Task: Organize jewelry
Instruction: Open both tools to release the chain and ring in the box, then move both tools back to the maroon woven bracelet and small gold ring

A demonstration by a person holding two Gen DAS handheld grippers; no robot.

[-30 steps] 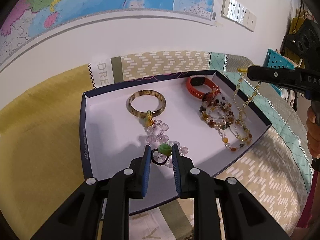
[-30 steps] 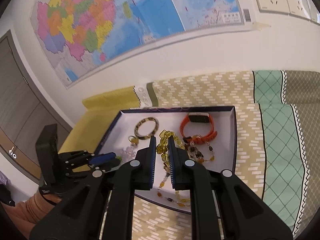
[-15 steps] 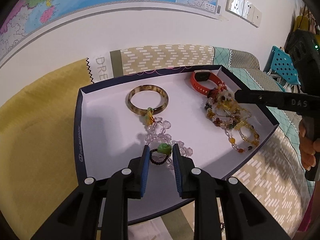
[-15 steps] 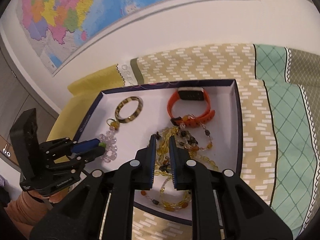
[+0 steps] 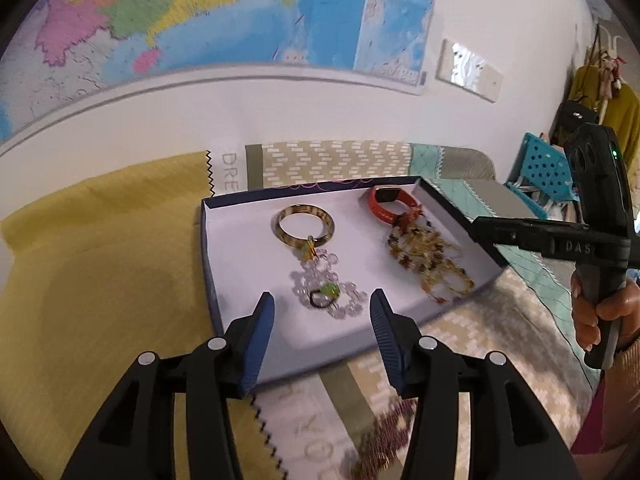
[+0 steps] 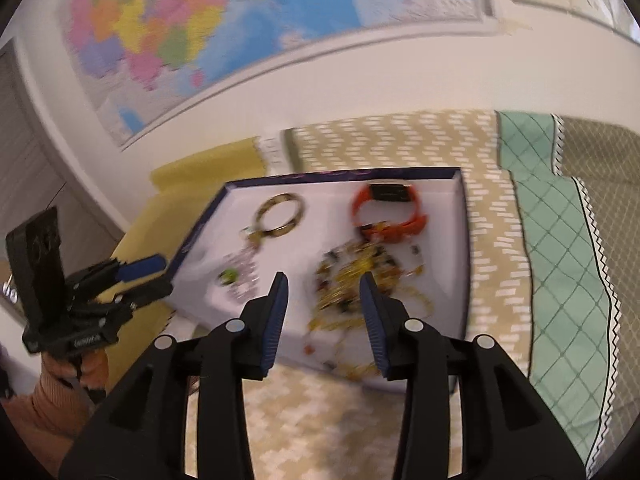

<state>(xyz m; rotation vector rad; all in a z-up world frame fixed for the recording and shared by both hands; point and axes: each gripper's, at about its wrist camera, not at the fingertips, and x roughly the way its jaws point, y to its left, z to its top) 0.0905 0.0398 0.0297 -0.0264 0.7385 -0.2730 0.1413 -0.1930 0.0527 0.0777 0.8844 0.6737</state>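
Left wrist view shows the left gripper (image 5: 320,312) spread wide and holding nothing, hovering just short of the near rim of the shallow box (image 5: 224,264). Right wrist view shows the right gripper (image 6: 323,304) likewise wide and empty above the near edge of that box.

Judging by how things lie, this looks like a pause between placements: all the jewelry in view already sits inside the box, so the next move probably calls for either fetching another piece from outside the frames or tidying the tangle. Neither view shows any jewelry left on the patterned cloth (image 5: 332,160), though the near cloth is blurred.

Straight ahead of the left fingers lies the clear bead bracelet (image 5: 320,280) with the green-topped ring (image 5: 326,295) resting on it. Beyond that, touching the beads, lies the amber bangle (image 5: 306,226). Ahead and to the right sits the amber bead strands (image 5: 430,260) in a loose heap, and past them the orange watch band (image 5: 390,204) near the far wall. Untangling those strands would need a narrow, careful pinch.
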